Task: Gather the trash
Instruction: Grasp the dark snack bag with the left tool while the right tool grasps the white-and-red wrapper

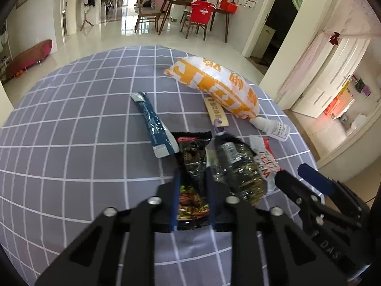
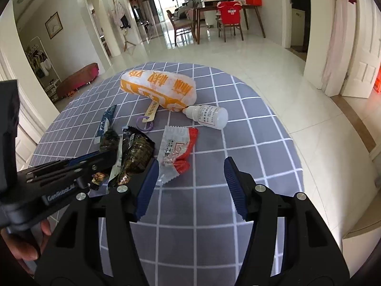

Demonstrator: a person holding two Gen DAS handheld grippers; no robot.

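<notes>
A tiled living and dining room lies behind a round table under a grey grid-checked cloth (image 1: 71, 124). Reading the left wrist view from left to right, I see a blue sachet (image 1: 153, 124) lying flat. Next is a black snack wrapper (image 1: 193, 157), then a crumpled clear dark-printed wrapper (image 1: 240, 169), then a red-and-white wrapper (image 1: 266, 159). Farther back are a wooden tag (image 1: 216, 114), an orange-and-white bag (image 1: 214, 81) and a small white dropper bottle (image 1: 276, 126).

My left gripper (image 1: 193, 178) has its blue pads pressed in on the black snack wrapper, which runs lengthwise between the fingers and away from the camera; I read this as a grip taken, not yet a lift.

My right gripper (image 2: 190, 166) stands with jaws apart and nothing between them, over bare cloth. In its view the left gripper (image 2: 104, 155) enters from the left edge.

The relation that matters is this: the red-and-white wrapper (image 2: 177, 150) lies just ahead and slightly left of the right gripper's left finger. Its long axis runs diagonally up to the right, roughly along the gripper's line rather than across it. The right hand is the nearer one to it. I judge a small shift leftward and forward would bring the wrapper between the pads.
</notes>
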